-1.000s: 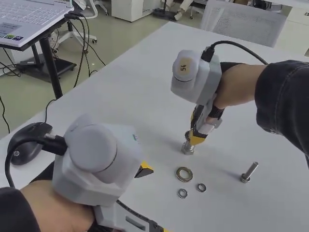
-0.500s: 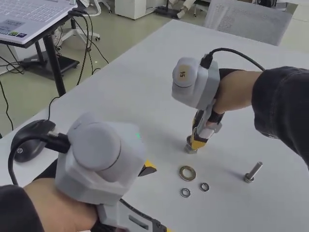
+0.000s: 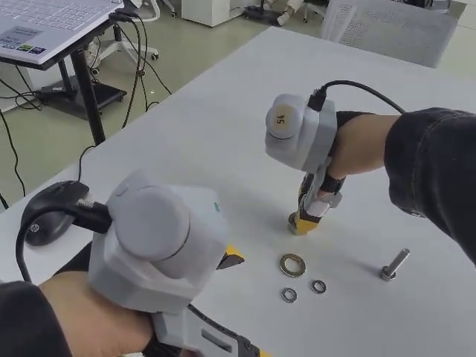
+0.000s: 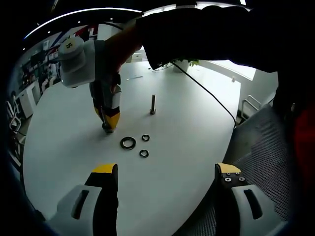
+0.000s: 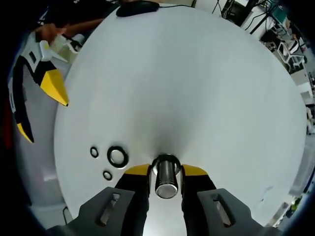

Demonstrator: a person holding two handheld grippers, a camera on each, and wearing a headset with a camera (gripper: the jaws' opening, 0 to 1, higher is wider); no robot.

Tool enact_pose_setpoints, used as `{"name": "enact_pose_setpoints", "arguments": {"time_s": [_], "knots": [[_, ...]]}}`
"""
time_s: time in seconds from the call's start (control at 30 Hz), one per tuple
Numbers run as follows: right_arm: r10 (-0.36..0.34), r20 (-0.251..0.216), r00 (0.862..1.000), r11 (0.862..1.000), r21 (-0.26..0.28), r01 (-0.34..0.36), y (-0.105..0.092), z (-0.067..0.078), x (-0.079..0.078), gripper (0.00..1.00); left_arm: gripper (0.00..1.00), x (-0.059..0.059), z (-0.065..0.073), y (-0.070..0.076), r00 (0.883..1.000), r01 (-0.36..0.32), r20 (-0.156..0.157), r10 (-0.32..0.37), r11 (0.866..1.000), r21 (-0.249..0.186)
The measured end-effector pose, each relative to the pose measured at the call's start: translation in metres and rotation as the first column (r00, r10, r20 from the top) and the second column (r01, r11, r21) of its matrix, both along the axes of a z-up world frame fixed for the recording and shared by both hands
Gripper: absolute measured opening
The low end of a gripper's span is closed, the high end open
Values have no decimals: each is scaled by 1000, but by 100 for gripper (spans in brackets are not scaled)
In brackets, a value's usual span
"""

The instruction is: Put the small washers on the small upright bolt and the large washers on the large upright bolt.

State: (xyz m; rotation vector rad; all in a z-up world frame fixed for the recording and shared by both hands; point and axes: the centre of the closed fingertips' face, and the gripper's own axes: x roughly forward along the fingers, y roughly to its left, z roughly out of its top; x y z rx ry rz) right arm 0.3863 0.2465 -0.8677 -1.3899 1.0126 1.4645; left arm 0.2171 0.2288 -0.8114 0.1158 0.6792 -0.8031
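My right gripper points down at the white table, shut on the large bolt, which stands upright with its head on the table top. The right gripper also appears in the left gripper view. One large washer and two small washers lie flat just in front of it. The small bolt stands on its head to the right, apart from them. My left gripper hovers open near the table's front, with nothing between its jaws.
A black mouse lies near the table's left edge. Beyond that edge, a laptop rests on a stand with cables hanging below. A grey chair back is at the table's far end.
The head camera has shifted a little. My right gripper has sunk slightly lower over the large bolt. The washers and the small bolt have not moved.
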Motion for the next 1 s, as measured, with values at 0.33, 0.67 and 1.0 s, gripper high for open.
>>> {"name": "enact_pose_setpoints", "arguments": {"time_s": [0.33, 0.67, 1.0], "knots": [[3, 0, 1000, 1000, 5, -3, -1, 0, 1, 27, 80, 1, 0, 0, 1000, 1, 0, -1, 1000, 2], [-26, 12, 1000, 999, 33, 26, -8, 6, 4, 31, 80, 1, -1, -1, 1000, 4, 0, -4, 1000, 2], [-69, 16, 998, 997, 45, 68, -23, 12, 3, 32, 80, -1, -1, -2, 1000, 11, 1, -11, 1000, 5]]}}
